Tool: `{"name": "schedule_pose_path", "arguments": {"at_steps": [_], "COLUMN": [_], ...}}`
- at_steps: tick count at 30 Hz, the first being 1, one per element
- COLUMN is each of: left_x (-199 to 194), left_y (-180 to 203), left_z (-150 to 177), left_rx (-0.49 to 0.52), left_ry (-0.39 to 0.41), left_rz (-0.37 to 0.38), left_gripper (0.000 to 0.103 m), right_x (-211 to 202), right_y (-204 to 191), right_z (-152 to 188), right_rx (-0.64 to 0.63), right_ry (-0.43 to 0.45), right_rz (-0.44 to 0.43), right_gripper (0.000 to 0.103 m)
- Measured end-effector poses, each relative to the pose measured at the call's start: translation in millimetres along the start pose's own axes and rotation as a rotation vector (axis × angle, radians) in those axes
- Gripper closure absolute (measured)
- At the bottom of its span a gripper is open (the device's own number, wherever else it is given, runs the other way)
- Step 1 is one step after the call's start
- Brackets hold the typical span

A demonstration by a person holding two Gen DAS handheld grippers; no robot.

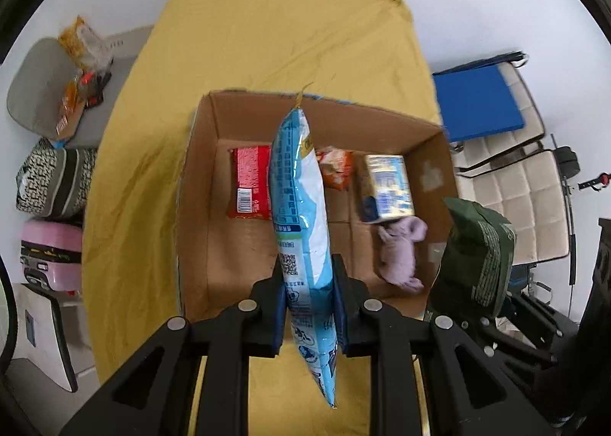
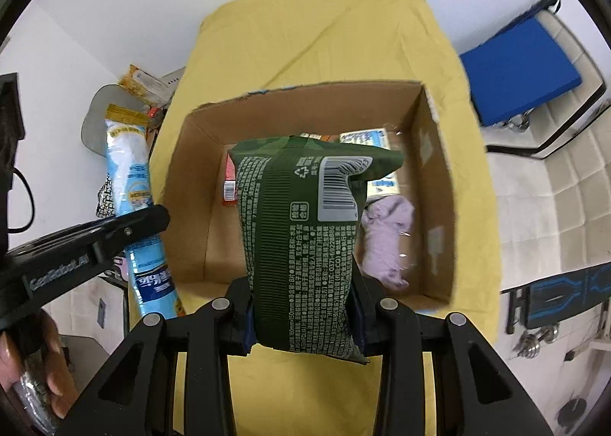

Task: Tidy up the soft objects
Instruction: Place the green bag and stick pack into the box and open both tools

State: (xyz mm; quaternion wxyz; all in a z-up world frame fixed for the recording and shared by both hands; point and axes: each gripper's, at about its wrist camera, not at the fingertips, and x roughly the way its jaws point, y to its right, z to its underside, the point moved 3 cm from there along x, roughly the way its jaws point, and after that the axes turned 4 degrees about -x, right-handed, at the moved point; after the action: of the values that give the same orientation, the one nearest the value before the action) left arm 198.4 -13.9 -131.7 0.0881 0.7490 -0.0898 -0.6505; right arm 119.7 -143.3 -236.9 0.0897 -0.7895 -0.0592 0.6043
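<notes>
My left gripper [image 1: 308, 285] is shut on a long light-blue snack bag [image 1: 299, 207], held edge-on above the near part of an open cardboard box [image 1: 198, 214]. The same blue bag [image 2: 133, 207] shows at the left of the right wrist view, outside the box. My right gripper [image 2: 301, 306] is shut on a dark green packet [image 2: 301, 230], which hangs over the cardboard box [image 2: 439, 207]; the green packet [image 1: 477, 256] also appears at the box's right wall. Inside lie a red packet [image 1: 250, 182], an orange packet [image 1: 336, 167], a gold-blue carton [image 1: 387, 188] and a lilac soft toy [image 1: 399, 256].
The box sits on a yellow cloth [image 1: 267, 39] over a table. Left of it a grey seat [image 1: 42, 88] holds snack packets, with bags below. A blue pad [image 1: 477, 104] lies on a white chair at the right. A hand [image 2: 34, 367] grips the left tool.
</notes>
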Motion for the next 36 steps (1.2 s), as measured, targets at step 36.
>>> {"name": "schedule_pose_path", "arguments": {"at_steps": [36], "left_x": [171.1], "left_y": [-25.4], "left_z": [10.3], "left_rx": [-0.025], "left_ry": [-0.236], "left_rz": [-0.173], "left_gripper": [0.068], "right_x": [204.9], "right_y": [12.5], "right_z": [-30.8], "right_rx": [-0.027], "right_ry": [-0.253], "right_rz": [0.062], "right_gripper": [0.043]}}
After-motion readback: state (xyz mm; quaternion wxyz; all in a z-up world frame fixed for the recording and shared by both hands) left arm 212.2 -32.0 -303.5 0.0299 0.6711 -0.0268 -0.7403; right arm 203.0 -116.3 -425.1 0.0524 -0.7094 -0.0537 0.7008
